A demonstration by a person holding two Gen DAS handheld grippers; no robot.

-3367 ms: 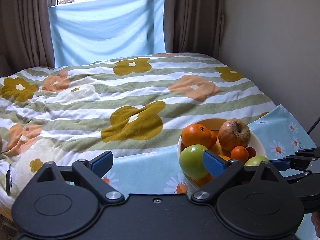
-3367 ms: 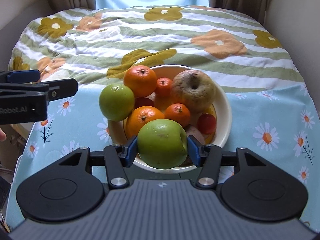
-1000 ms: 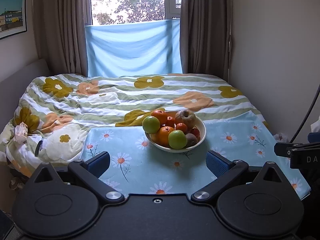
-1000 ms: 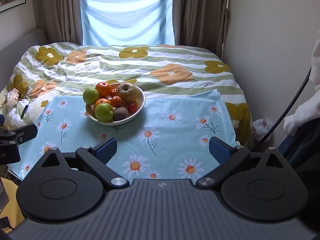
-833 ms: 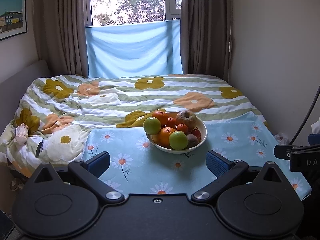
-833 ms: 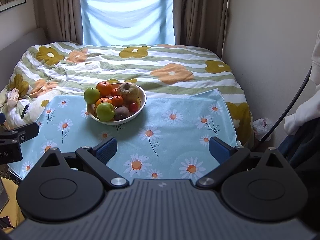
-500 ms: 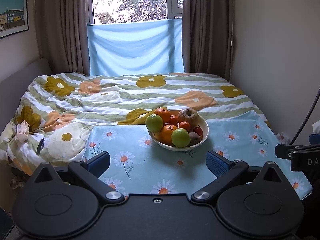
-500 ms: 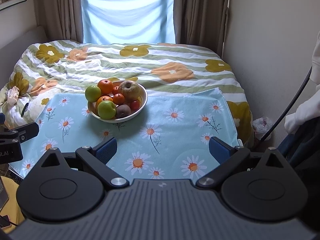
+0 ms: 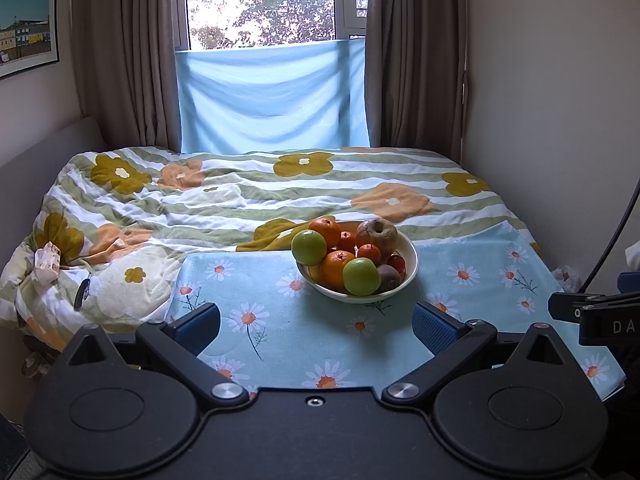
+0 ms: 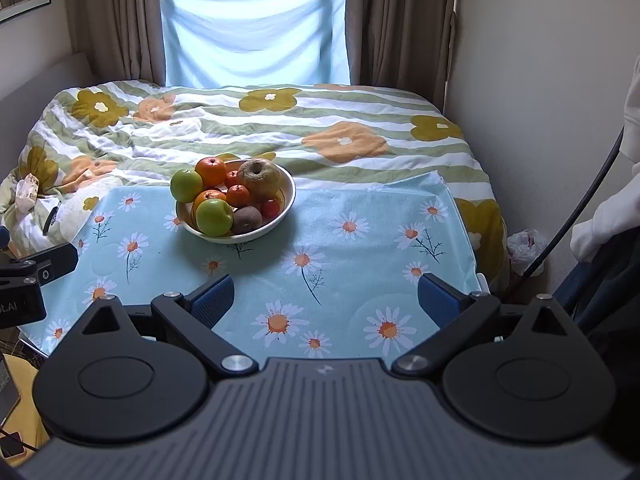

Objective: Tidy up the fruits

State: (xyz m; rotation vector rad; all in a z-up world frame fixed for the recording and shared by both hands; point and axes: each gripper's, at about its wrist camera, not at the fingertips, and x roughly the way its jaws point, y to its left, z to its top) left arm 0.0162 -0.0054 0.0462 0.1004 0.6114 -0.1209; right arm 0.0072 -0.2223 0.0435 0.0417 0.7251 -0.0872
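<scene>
The bowl [image 10: 236, 236] of fruit sits centre-left in the right wrist view, on the daisy-print cloth [image 10: 348, 252] over the table. Every fruit seems to be in it, so the job looks about done. Both the left gripper [image 9: 316, 326] and the right gripper [image 10: 326, 294] are spread wide and empty; best keep them back and level. Only the right wrist view shows the kiwi [image 10: 247, 219] clearly and a white sleeve [image 10: 608, 216] at right.
</scene>
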